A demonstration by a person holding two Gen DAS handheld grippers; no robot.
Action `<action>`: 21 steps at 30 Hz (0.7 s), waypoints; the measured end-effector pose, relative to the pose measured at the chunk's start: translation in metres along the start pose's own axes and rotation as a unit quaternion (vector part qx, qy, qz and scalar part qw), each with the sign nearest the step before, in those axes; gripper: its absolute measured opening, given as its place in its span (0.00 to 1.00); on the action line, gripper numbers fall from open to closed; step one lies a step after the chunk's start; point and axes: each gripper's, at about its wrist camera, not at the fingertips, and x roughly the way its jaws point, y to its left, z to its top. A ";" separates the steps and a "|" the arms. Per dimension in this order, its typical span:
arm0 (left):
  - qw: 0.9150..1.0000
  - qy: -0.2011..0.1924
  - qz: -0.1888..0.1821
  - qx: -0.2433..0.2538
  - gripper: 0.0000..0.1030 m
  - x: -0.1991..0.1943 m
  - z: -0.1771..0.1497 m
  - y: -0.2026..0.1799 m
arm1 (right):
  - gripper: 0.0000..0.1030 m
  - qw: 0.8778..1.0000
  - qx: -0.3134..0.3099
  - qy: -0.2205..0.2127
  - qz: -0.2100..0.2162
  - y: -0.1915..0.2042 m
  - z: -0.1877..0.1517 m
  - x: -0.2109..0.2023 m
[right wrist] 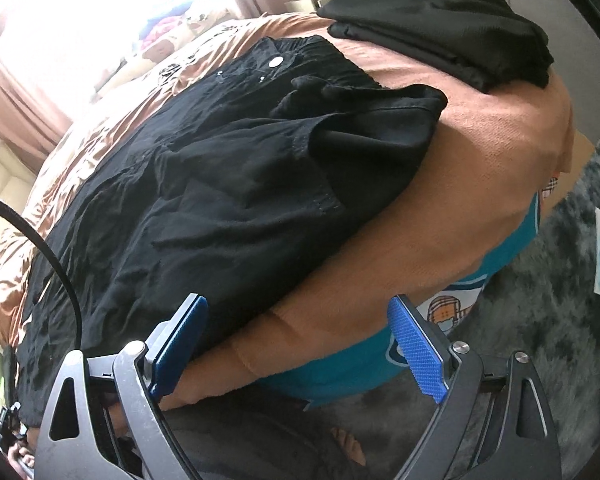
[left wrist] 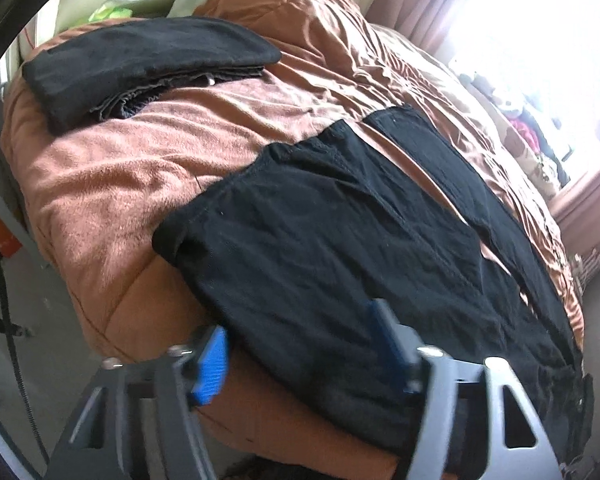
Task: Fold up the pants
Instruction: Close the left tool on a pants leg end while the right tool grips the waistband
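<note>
Black pants (left wrist: 340, 220) lie spread on the orange blanket (left wrist: 120, 160), legs reaching toward the far side in the left wrist view. In the right wrist view the pants (right wrist: 220, 180) show their waistband and silver button (right wrist: 276, 61) far from the camera. My left gripper (left wrist: 300, 354) is at the bed's near edge. The pants' hanging edge lies between its blue pads, and I see no pad pressing on it. My right gripper (right wrist: 300, 346) stands wide open over the blanket's edge (right wrist: 480, 140). Its left finger (right wrist: 180, 344) is by the pants' edge, and nothing is gripped.
A stack of folded dark garments (left wrist: 140, 60) (right wrist: 440, 28) sits on a bed corner. A teal sheet (right wrist: 340, 372) shows under the blanket. Below are a grey shaggy rug (right wrist: 560, 300) and a person's bare foot (right wrist: 350, 448). A black cable (right wrist: 60, 264) arcs at the left.
</note>
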 end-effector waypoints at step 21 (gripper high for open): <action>0.999 0.012 -0.005 -0.035 0.07 0.003 0.002 0.006 | 0.73 0.994 0.077 -0.034 0.068 -0.051 0.016 0.012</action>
